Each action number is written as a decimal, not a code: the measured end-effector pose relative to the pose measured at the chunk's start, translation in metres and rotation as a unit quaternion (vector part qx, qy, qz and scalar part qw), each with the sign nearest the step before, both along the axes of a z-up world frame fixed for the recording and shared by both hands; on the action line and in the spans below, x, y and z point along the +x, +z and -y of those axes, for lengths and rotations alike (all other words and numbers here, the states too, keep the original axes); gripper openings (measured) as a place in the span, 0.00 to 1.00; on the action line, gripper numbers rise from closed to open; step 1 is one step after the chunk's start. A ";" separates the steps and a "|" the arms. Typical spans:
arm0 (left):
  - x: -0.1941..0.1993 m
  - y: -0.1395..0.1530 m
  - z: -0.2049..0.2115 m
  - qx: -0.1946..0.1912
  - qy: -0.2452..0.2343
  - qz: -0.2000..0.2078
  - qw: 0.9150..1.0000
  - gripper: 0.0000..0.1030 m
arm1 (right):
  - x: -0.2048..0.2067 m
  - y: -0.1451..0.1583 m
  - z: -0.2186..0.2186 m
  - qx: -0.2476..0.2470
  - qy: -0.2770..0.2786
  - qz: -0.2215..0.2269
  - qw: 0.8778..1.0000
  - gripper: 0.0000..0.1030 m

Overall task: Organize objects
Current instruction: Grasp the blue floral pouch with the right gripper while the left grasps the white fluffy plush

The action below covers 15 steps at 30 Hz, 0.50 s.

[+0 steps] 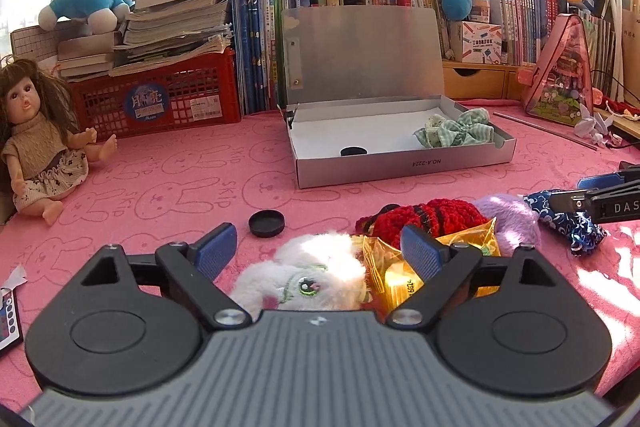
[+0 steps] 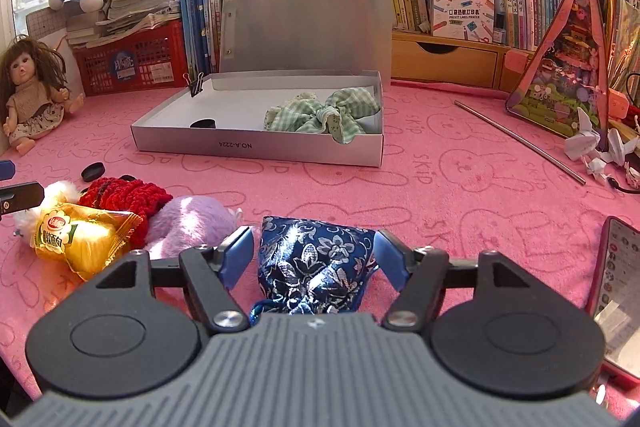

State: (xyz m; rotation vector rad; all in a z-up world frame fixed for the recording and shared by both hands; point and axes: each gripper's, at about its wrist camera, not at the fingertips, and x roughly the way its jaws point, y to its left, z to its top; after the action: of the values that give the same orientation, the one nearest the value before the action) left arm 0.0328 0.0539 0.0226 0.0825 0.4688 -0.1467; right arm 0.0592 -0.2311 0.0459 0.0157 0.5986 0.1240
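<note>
- Left wrist view: the left gripper (image 1: 316, 247) tilts down over the pink-covered bench (image 1: 200, 183), jaws spread wide and gripping nothing.
- A white plush toy (image 1: 304, 275) lies between the jaws, close to the gripper body; whether the blue pads touch it cannot be told.
- A yellow snack packet (image 1: 396, 279) lies against the plush, partly behind the right-hand pad, with a red knitted piece (image 1: 432, 215) just beyond it.
- Farther out stands the open silver box (image 1: 404, 167), lid propped upright; inside lie a green checked fabric bow (image 1: 456, 131) and a black round cap (image 1: 353, 151).
- A second black cap (image 1: 266, 223) sits on the bench between the box and the left-hand pad.
- Right wrist view: the right gripper (image 2: 316, 251) also angles down, jaws parted wide.
- A blue brocade pouch (image 2: 316, 267) lies between the pads, a sliver of gap showing on each side; nothing is held.
- A purple plush (image 2: 192, 223) rests just left of the pouch; the silver box (image 2: 256, 151) stands beyond it, well apart.
</note>
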 end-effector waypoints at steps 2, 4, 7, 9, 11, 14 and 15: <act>-0.004 0.000 -0.004 -0.008 0.001 0.005 1.000 0.89 | 0.000 -0.003 0.000 0.001 -0.001 -0.003 1.000 0.77; -0.008 0.001 -0.009 -0.016 0.002 0.011 1.000 0.89 | 0.000 -0.006 0.000 0.001 -0.002 -0.008 1.000 0.77; -0.009 -0.003 -0.015 -0.018 0.004 0.002 1.000 0.89 | 0.001 -0.009 -0.001 0.000 -0.002 -0.013 1.000 0.78; -0.007 -0.007 -0.016 -0.011 0.011 -0.007 1.000 0.89 | 0.001 -0.011 -0.002 -0.001 0.000 -0.015 1.000 0.79; -0.006 -0.014 -0.016 -0.003 0.016 -0.017 1.000 0.89 | 0.001 -0.014 -0.004 -0.005 0.002 -0.018 1.000 0.80; -0.004 -0.022 -0.014 0.006 0.018 -0.026 0.999 0.89 | 0.001 -0.018 -0.007 -0.008 0.002 -0.022 1.000 0.82; -0.002 -0.025 -0.014 0.009 0.018 -0.029 0.999 0.89 | 0.001 -0.019 -0.008 -0.007 0.002 -0.023 1.000 0.82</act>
State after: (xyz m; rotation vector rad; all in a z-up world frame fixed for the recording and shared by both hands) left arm 0.0303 0.0675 -0.0019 0.0868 0.5298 -0.1092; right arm 0.0602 -0.2235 0.0265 0.0030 0.6460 0.1231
